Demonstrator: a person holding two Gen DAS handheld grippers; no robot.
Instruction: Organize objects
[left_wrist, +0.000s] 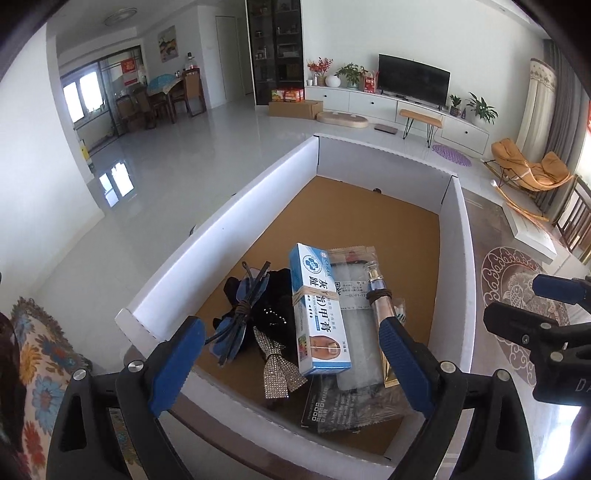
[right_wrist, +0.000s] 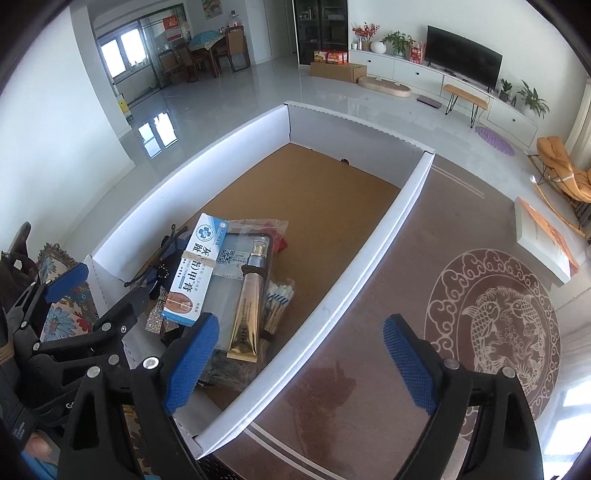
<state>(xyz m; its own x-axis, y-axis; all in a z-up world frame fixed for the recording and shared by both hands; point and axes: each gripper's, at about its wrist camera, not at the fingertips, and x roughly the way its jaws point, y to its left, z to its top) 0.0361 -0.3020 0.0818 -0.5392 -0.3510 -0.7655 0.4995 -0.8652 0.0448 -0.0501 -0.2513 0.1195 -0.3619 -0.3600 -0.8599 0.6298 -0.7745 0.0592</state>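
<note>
Hovering over the near end of the white cardboard box (left_wrist: 221, 236), the left gripper (left_wrist: 291, 354) stands open and empty. The right gripper (right_wrist: 301, 354), also open and empty, straddles the box's right wall above the bench (right_wrist: 369, 314). The ointment carton (left_wrist: 317, 310), gold tube (right_wrist: 247, 314), cotton swabs (right_wrist: 279, 299) and hair bows (left_wrist: 258, 321) lie heaped at the box's near end. Risk, as judged: loosely stacked items may slide when one is lifted; the tube could roll.

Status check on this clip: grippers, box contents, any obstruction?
Left hand-held gripper open, empty, over box. Right hand-held gripper open, empty, straddling box wall. Blue-white carton, gold tube piled inside. Nothing obstructing.
</note>
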